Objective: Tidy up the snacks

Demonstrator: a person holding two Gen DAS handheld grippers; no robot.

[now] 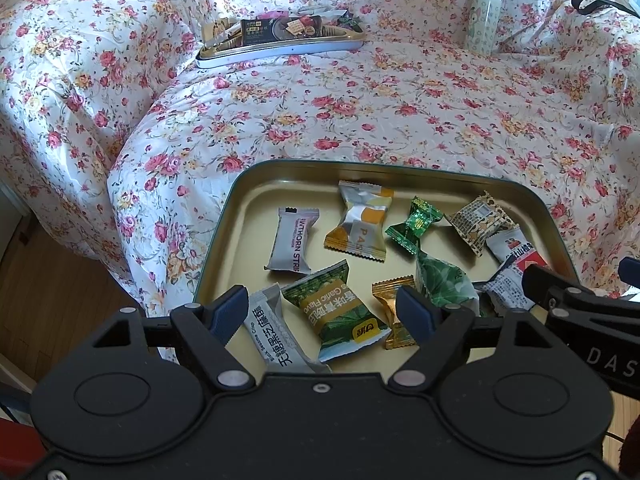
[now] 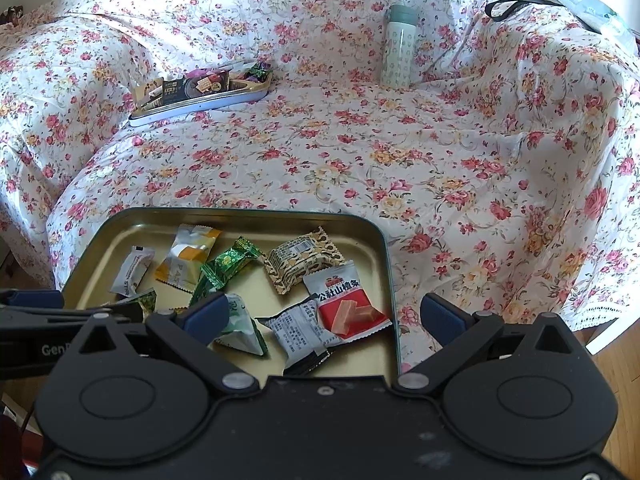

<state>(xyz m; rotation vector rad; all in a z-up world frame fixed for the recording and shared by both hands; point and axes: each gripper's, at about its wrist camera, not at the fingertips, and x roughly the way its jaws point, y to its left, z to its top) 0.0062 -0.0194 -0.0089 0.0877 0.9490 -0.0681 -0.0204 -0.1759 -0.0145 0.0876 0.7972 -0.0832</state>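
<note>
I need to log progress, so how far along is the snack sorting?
Done: some snacks sit in the far tin on the floral cover. In hand: nothing; the left tool and right tool hover open over the near tin. Left: its loose packets, like the red hawthorn packet.

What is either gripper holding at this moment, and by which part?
Nothing is held. The left gripper and the right gripper both stand open above the near tin tray, pads clear of the snack packets.
</note>
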